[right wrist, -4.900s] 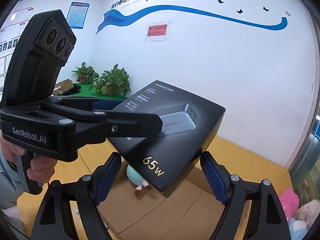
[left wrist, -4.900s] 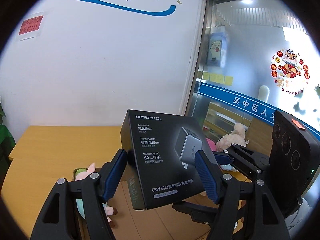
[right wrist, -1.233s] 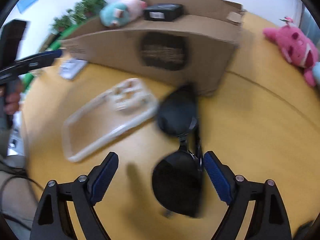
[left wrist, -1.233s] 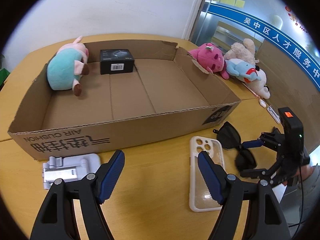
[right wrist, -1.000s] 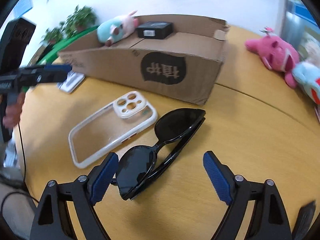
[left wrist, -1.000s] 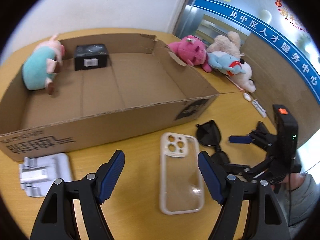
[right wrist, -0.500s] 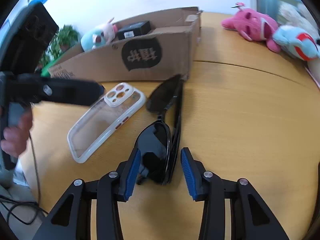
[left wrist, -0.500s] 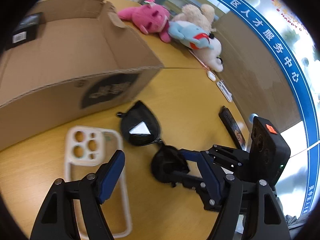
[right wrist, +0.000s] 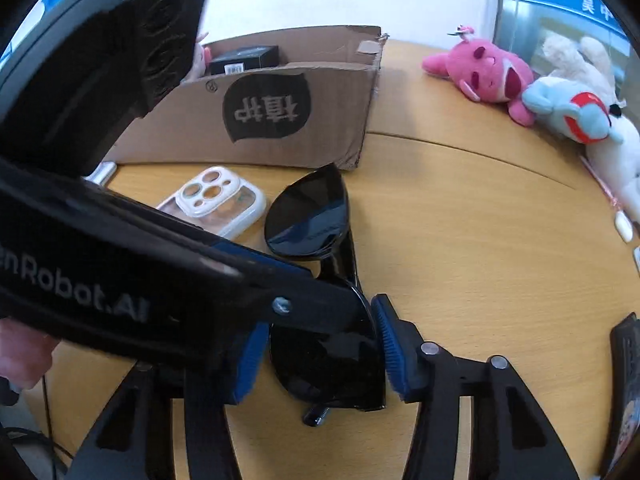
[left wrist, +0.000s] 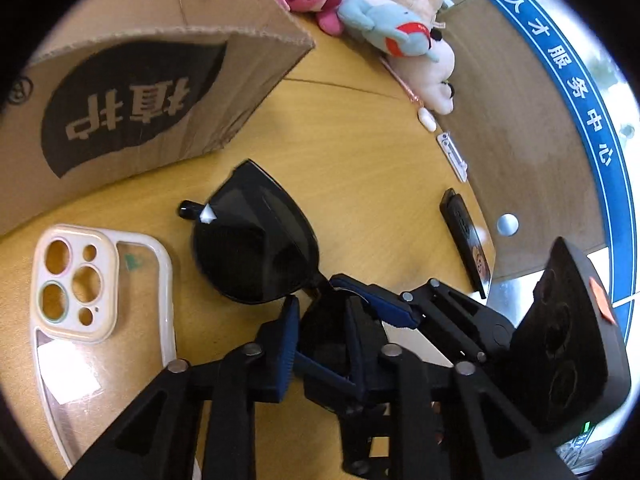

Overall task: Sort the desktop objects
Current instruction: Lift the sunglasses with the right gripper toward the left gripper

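Sunglasses (right wrist: 320,308) caught between both grippers on the desk (right wrist: 480,240), short of the box (right wrist: 280,120).

The right gripper (right wrist: 316,356) straddles the near lens, its jaws easing open though the pads seem to touch the rim. The left gripper (left wrist: 320,332) comes in from the side with jaws closing about the same lens; whether they pinch it I cannot tell, as its own fingers hide the contact. Two grips probably steady a slippery, lopsided frame. A phone case (left wrist: 92,304) lies just beside.
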Tool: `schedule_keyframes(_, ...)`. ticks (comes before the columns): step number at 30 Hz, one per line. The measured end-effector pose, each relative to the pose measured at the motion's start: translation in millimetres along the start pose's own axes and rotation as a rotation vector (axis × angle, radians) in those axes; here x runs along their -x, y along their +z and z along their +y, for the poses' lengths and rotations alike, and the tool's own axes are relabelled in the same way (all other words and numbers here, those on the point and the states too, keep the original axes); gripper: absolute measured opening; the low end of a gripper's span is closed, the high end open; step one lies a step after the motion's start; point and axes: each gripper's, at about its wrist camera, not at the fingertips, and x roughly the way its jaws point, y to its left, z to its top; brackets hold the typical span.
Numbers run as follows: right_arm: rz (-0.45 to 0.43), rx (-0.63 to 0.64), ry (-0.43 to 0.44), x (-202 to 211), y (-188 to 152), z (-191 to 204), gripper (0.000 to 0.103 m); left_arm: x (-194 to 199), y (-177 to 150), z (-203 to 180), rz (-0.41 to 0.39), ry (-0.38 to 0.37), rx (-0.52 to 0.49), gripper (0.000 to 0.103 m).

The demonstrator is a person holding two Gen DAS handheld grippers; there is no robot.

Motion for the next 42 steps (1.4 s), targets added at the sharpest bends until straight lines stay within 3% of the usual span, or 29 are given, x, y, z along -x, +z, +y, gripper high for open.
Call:
schedule_keyframes(7, -0.022, -0.096, 0.066, 7.6, -3.1, -7.7, 0.048, 13.2, -3.5, 1.9, -0.026, -0.006, -0.001, 0.012)
schedule_keyframes(10, -0.054, -0.136, 0.095, 12.7, 0.5, -1.3, 0.041, 25.7, -4.4, 3.8, -0.066, 0.016, -0.005, 0.01)
schedule_keyframes(11, -0.06, -0.137, 0.097, 12.0, 3.5, 1.4, 0.021, 27.7, -3.8, 4.4, -0.069, 0.01, -0.002, 0.008)
schedule_keyframes(12, -0.062, -0.138, 0.097, 10.9, 6.9, 4.9, 0.013, 30.7, -3.1, 5.4, -0.077, 0.007, 0.0, 0.008)
schedule_keyframes(23, -0.049, -0.231, 0.165, -4.0, 15.4, 25.3, 0.012, 44.7, -3.7, 15.4, -0.082, -0.03, 0.02, 0.008)
schedule_keyframes(25, -0.045, -0.249, 0.18, -3.8, 14.0, 22.2, 0.012, 42.8, -1.8, 13.8, -0.094, 0.029, 0.032, 0.008)
schedule_keyframes(26, -0.045, -0.261, 0.181, -3.2, 12.7, 19.9, 0.012, 42.4, -1.3, 15.3, -0.088, 0.053, 0.04, 0.009)
schedule_keyframes(29, -0.039, -0.289, 0.198, -3.6, 9.8, 13.7, 0.012, 37.6, -0.3, 22.1, -0.067, 0.055, 0.078, 0.026)
schedule_keyframes(33, -0.028, -0.281, 0.234, -6.4, 9.8, 12.0, 0.013, 24.2, 1.2, 22.4, -0.019, 0.001, 0.078, 0.028)
schedule_keyframes(36, -0.022, -0.258, 0.229, -8.6, 10.2, 14.0, 0.014, 24.1, 0.8, 18.2, -0.018, -0.001, 0.049, 0.027)
schedule_keyframes(42, -0.036, -0.216, 0.227, -5.1, 16.4, 18.5, 0.013, 41.9, -2.5, 6.2, -0.068, 0.041, -0.011, 0.01)
